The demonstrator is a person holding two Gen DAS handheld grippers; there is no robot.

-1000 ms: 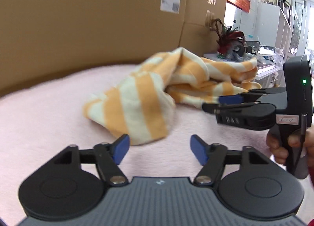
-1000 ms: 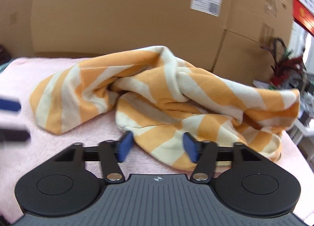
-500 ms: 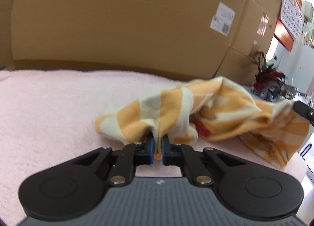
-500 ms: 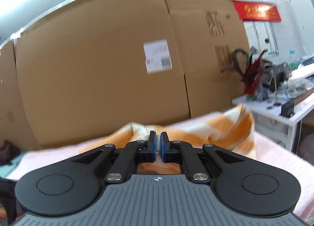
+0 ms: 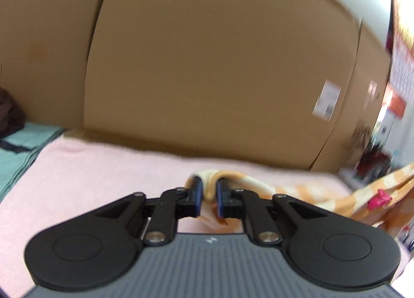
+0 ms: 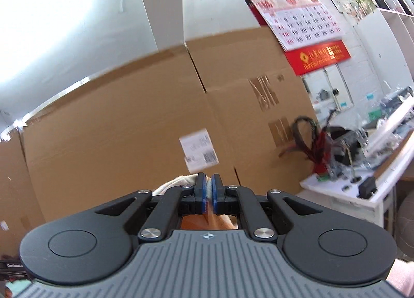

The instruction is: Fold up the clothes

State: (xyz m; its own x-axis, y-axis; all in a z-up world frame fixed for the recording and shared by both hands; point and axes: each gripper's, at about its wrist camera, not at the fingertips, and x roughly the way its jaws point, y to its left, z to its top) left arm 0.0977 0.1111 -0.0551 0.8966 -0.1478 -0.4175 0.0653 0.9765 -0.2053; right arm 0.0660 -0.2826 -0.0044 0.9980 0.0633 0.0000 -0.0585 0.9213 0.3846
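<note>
Both my claws, left point(image 5: 207, 198) & right point(image 6: 209, 197), went from spread to clenched on the shirt point(image 5: 323, 194) & lifted it, prob. to spread it flat.

A workroom or small office-lab, used also for storage. Large cardboard boxes point(image 6: 160, 127) are stacked against a white wall across the middle of the right wrist view, one bearing a shipping label point(image 6: 198, 152). A red wall calendar point(image 6: 292, 8) is hung at upper right. At right, a white desk point(image 6: 344, 189) is crowded with small equipment and a red-leaved plant point(image 6: 320, 148). A pink plush cover point(image 5: 85, 168) is spread over the work surface in the lower left wrist view.
</note>
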